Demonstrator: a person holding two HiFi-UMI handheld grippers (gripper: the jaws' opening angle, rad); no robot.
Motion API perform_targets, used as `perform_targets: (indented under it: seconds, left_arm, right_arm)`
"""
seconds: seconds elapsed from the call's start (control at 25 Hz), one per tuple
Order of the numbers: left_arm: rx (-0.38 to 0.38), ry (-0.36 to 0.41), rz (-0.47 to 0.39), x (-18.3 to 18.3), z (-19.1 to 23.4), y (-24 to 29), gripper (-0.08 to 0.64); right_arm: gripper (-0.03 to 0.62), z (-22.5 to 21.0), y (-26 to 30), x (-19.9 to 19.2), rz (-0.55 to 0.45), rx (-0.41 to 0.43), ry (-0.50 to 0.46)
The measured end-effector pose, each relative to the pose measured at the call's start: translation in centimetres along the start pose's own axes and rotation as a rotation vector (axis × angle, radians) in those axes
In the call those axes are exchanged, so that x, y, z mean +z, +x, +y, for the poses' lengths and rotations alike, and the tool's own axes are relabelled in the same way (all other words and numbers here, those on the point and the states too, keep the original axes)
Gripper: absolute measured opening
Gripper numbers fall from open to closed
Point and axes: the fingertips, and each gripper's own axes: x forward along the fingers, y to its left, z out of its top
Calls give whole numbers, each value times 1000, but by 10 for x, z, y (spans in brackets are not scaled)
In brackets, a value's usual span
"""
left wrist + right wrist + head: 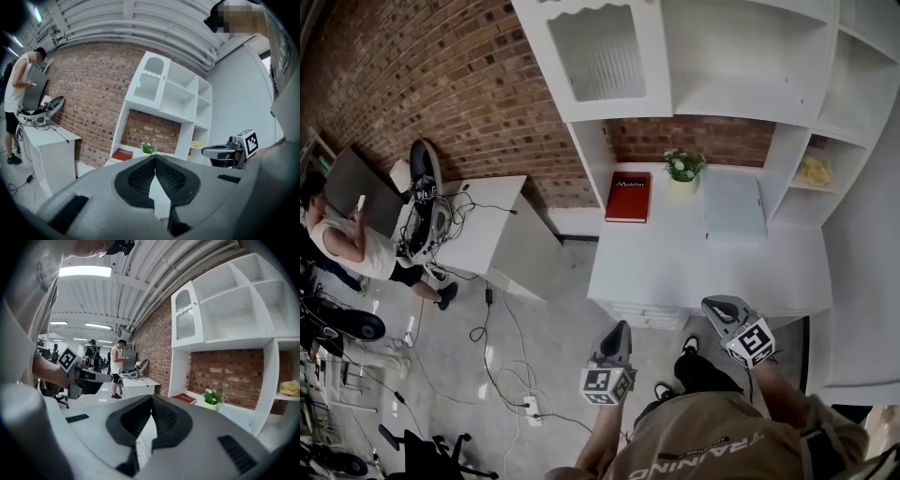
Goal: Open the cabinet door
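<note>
**Door closed, both grippers well short of it**

The cabinet door (600, 52) is a tall white panel with a ribbed window. It sits flush and closed at the upper left of the white shelf unit (750, 56), against the far brick wall (441, 84). Its long axis runs upright. No view shows a handle or tells which edge is hinged.

Below the door, the unit's white counter (675, 267) carries a red book (627, 196) on the left and a small potted plant (683, 167) just to its right.

Both grippers hang on the near side of the counter, low and well apart from the door, which lies up and far from them. The left gripper (621, 330) has its jaws closed tip to tip with nothing between them, and it points roughly toward the door's side of the unit. The right gripper (717, 307) is likewise pressed together and empty, and it is offset to the right, under the open shelves.

I judge that the task has not started. The left gripper looks better lined up with the door, so the reach is forward and upward from there. The jaws need to part first, and the free edge has to be found.

Far left, a person (342, 234) stands at a side table (483, 230) strewn with cables — well out of the way.
</note>
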Motion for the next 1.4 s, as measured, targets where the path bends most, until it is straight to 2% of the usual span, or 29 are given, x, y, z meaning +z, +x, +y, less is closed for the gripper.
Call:
perform_targets:
  seconds: [0.28, 0.52, 0.76, 1.12, 1.4]
  left_arm:
    - [8, 27, 27, 12, 20, 57, 8]
    - [28, 81, -2, 45, 43, 122, 8]
    - [60, 71, 7, 54, 58, 163, 8]
    - [32, 100, 25, 56, 60, 206, 9]
    - [-62, 107, 31, 62, 55, 232, 8]
  right_arm:
    - [12, -44, 56, -12, 6, 53, 45]
    - [12, -98, 119, 13, -49, 105, 28]
    - [12, -132, 158, 22, -53, 154, 7]
    - [12, -171, 174, 15, -56, 131, 56]
    - [12, -182, 170, -2, -13, 62, 92]
